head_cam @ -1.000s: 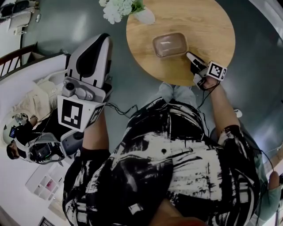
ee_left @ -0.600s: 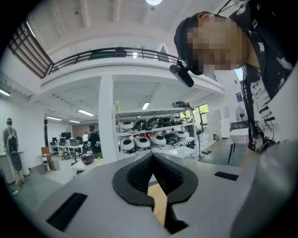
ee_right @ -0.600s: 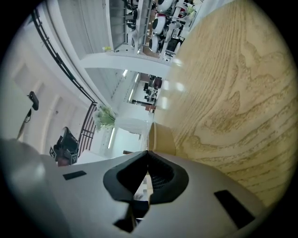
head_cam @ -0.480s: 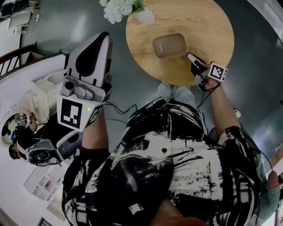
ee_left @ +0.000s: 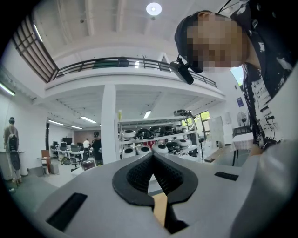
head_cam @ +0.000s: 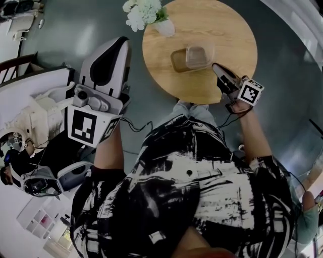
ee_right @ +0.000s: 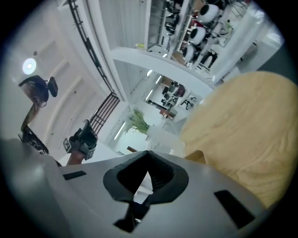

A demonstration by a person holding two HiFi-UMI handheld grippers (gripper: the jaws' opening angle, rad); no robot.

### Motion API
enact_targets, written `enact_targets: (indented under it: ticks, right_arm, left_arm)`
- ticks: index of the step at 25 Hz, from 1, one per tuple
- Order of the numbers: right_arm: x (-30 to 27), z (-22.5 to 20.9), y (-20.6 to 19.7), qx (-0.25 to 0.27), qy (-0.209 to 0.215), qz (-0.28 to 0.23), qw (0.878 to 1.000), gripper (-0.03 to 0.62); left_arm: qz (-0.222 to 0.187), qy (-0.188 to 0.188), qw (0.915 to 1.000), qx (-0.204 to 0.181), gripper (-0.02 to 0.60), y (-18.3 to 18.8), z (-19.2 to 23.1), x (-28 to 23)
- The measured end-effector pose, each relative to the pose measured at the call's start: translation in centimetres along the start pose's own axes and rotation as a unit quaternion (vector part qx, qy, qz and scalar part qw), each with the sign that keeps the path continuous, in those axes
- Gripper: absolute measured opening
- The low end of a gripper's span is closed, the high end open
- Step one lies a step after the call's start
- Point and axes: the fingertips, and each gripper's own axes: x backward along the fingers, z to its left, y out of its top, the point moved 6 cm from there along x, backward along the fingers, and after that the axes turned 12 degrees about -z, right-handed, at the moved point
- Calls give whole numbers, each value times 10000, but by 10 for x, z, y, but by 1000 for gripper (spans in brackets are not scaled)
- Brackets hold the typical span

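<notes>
Clear plastic: found box [head_cam: 191,58] mid-table [head_cam: 227,30], contents not discernible. Saw vase [head_cam: 164,26] holding white flowers [head_cam: 144,10] at the far rim. Found right gripper [head_cam: 216,67] clenched and empty, tip just beside box. Found left gripper [head_cam: 119,42] likewise clenched on nothing, well clear of table. Judged a closed-jaw nudge liable to skid box toward vase.

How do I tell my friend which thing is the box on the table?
Find the round wooden table. Near its middle, just ahead of the right tongs, lies a see-through box. It is flat and rectangular, unlike the vase of white flowers at the table's edge.
</notes>
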Motion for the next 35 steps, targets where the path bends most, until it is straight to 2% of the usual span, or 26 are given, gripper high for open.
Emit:
enact_targets:
  ticks: [3,5,7,9,12,16,18,19,21,35]
  right_arm:
    - [-9,54,34,877,229,63,9959,2]
    - [-14,93,57,1495,298,10,9883,2]
    - [-19,132,78,2149,274,-109,9762,2]
    - [-25,169,97,2820,220,-278,9588,2]
    - [-32,221,121,3836,55,-589,9216,2]
    - [-34,279,139,5065,-222,-971,8564,2]
    - [-34,298,147,5466,-295,-1185,8284,2]
    - [-33,305,151,5566,-310,-1285,8202,2]
    - [-33,314,158,5621,-319,-1441,8138,2]
    - [-20,336,160,5734,-152,-1704,8012,2]
  left_arm:
    - [-220,25,9998,7,-2,8,1,4]
    - [-349,41,9994,22,-2,14,2,5]
    - [-456,61,9989,42,-2,18,4,7]
    - [-553,86,9984,55,-2,20,7,7]
    - [-646,105,9978,84,-2,25,10,7]
    - [-685,146,9974,158,-2,32,13,12]
    - [-717,167,9971,175,-2,35,15,13]
    - [-720,174,9971,177,-2,37,16,14]
    - [-698,184,9972,171,-2,40,18,14]
    - [-600,276,9978,29,-2,61,5,25]
